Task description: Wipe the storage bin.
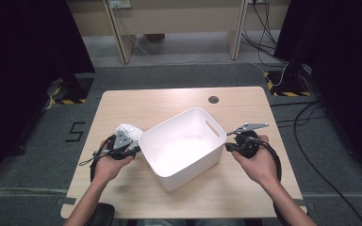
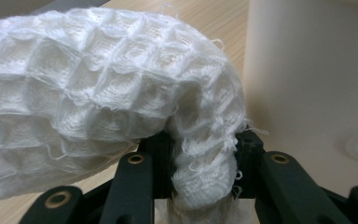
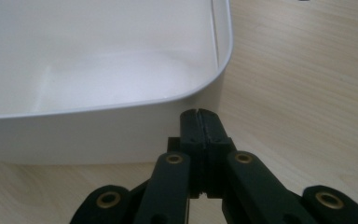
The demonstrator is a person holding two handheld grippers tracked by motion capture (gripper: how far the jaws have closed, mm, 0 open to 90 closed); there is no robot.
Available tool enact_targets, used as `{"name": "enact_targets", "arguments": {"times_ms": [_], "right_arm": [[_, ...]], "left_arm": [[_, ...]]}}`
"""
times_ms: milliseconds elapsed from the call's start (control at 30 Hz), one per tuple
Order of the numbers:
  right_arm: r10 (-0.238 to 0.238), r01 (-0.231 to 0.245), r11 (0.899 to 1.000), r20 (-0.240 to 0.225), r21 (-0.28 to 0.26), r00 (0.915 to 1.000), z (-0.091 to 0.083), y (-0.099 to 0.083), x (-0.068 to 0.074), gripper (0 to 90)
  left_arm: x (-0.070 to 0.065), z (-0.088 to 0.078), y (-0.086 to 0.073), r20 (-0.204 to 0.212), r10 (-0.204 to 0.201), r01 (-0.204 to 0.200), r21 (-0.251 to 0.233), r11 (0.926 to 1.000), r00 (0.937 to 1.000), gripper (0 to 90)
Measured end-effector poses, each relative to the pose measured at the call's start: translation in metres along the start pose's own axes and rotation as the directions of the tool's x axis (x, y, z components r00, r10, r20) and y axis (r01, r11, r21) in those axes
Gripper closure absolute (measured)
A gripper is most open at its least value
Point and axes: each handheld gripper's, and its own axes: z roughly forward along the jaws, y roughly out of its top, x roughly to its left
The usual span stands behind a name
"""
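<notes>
Left gripper (image 2: 204, 161) clamps a white waffle-weave cloth (image 2: 98, 102) beside the white bin (image 1: 184, 146); right gripper (image 3: 200, 122) is closed empty at the bin's wall.

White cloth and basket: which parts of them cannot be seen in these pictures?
- White cloth: in the left gripper view its far end is cut off by the frame; in the high view the left gripper hides much of it.
- White basket: its left outer wall is hidden by its own rim in the high view.

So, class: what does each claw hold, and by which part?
The left claw is shut on the white cloth, pinching a bunched fold at its end. The right claw is shut on nothing, beside the tub.
</notes>
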Motion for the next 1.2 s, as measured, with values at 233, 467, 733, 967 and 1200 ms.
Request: {"name": "enact_targets", "arguments": {"times_ms": [233, 467, 733, 967, 1200], "right_arm": [[0.002, -0.002, 1.000, 0.005, 0.003, 1.0000, 0.005, 0.003, 0.001, 89.8], [0.020, -0.020, 1.000, 0.020, 0.009, 0.9996, 0.013, 0.014, -0.001, 89.8], [0.067, -0.067, 0.998, 0.044, 0.000, 0.9968, 0.039, 0.040, -0.013, 89.8], [0.071, -0.071, 0.997, 0.045, 0.000, 0.9965, 0.057, 0.061, -0.002, 89.1], [0.053, -0.052, 0.998, 0.037, -0.019, 0.9979, 0.076, 0.080, 0.019, 89.0]], "left_arm": [[-0.003, -0.001, -0.001, 0.013, 0.007, -0.007, 0.004, 1.0000, 0.9999, 66.8], [-0.006, -0.005, -0.003, 0.006, 0.008, -0.008, 0.011, 0.9999, 0.9999, 67.4], [-0.011, -0.010, -0.003, 0.011, 0.019, -0.019, 0.011, 0.9998, 0.9998, 67.4], [-0.023, -0.012, -0.004, 0.026, 0.029, -0.029, 0.007, 0.9995, 0.9992, 67.4], [-0.033, -0.013, -0.001, 0.029, 0.046, -0.046, 0.006, 0.9989, 0.9985, 67.3]]}}
